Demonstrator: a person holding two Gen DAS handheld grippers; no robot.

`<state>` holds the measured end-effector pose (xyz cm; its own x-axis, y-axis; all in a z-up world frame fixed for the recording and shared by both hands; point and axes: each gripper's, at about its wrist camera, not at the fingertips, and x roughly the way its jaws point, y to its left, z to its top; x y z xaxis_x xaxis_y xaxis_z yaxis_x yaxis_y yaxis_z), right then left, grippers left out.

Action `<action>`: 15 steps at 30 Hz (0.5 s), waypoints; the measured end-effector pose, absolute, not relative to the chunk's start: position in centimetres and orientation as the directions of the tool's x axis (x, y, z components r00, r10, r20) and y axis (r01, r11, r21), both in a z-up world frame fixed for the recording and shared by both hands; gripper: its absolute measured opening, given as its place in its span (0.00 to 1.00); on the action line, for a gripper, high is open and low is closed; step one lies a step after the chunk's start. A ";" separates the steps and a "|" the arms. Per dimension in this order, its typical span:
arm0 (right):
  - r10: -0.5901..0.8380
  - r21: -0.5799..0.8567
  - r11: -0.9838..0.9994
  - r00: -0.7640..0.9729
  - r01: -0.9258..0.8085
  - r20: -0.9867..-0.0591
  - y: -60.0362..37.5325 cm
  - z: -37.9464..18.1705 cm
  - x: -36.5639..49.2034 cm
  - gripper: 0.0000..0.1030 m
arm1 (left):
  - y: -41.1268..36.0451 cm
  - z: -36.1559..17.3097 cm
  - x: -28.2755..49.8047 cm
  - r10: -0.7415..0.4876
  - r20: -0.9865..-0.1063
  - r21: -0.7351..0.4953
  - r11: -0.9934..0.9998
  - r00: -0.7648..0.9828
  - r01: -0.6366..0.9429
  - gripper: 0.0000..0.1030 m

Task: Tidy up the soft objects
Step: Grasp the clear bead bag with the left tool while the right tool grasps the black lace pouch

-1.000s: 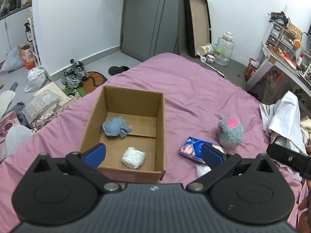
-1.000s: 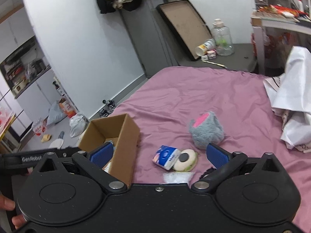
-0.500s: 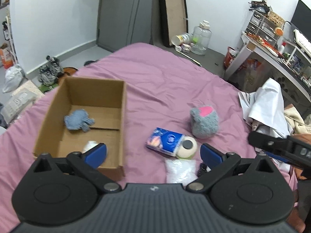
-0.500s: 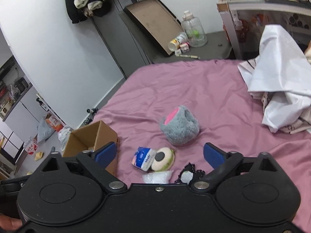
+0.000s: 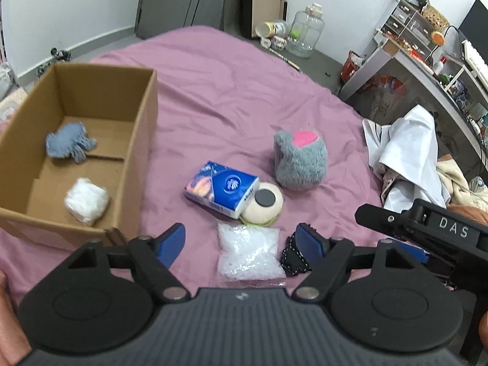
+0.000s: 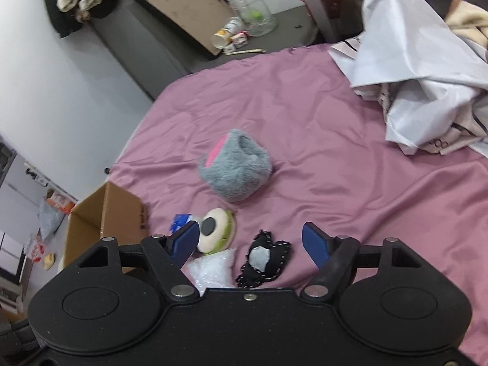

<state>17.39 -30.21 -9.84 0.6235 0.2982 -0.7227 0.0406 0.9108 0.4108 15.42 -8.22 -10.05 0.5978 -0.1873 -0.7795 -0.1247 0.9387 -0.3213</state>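
Inside box [image 5: 143, 116]: two soft items. On bed: five. Both tools [image 5: 241, 241] [image 6: 251, 244] closing, gripping nothing.

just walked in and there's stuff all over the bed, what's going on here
A person is sorting soft things into a cardboard box on the bed, a gripper in each hand. A blue plush and a white bundle are already inside. The left gripper is closing over a clear bag of white bits, the right gripper over a black patch; neither is gripped yet. A tissue pack, round cream toy and grey plush wait on the sheet.
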 end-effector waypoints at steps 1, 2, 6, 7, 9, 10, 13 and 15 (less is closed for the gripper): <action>0.298 0.415 0.909 0.620 0.050 -0.726 -30.3 -10.2 17.5 0.72 | -8.4 -10.5 15.6 -0.189 -0.785 -0.320 0.939 0.590 -0.125 0.76; 0.298 0.420 0.906 0.614 0.060 -0.731 -30.3 -10.5 17.6 0.72 | -8.6 -10.9 15.8 -0.190 -0.791 -0.320 0.939 0.582 -0.127 0.76; 0.296 0.428 0.899 0.599 0.089 -0.744 -30.4 -11.4 18.1 0.72 | -9.0 -12.8 16.5 -0.196 -0.817 -0.324 0.934 0.542 -0.151 0.74; 0.289 0.423 0.902 0.596 0.093 -0.749 -30.3 -11.5 18.2 0.72 | -9.1 -13.3 16.6 -0.197 -0.823 -0.324 0.933 0.533 -0.157 0.74; 0.290 0.421 0.901 0.584 0.100 -0.758 -30.2 -12.0 18.4 0.72 | -9.5 -14.1 16.8 -0.198 -0.834 -0.322 0.933 0.515 -0.163 0.74; 0.294 0.425 0.899 0.577 0.103 -0.762 -30.2 -12.2 18.5 0.72 | -9.7 -14.4 17.0 -0.201 -0.838 -0.323 0.932 0.507 -0.165 0.74; 0.297 0.427 0.897 0.556 0.116 -0.776 -30.1 -13.2 18.8 0.72 | -10.1 -15.2 17.4 -0.204 -0.849 -0.324 0.929 0.487 -0.176 0.74; 0.292 0.423 0.896 0.541 0.132 -0.788 -30.2 -13.9 19.0 0.72 | -10.3 -15.8 17.7 -0.206 -0.856 -0.325 0.928 0.475 -0.182 0.74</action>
<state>19.05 -30.17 -13.89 0.5414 0.2923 -0.7883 0.1323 0.8963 0.4232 17.68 -10.31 -15.83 0.4751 -0.2059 -0.8555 -0.1822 0.9282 -0.3245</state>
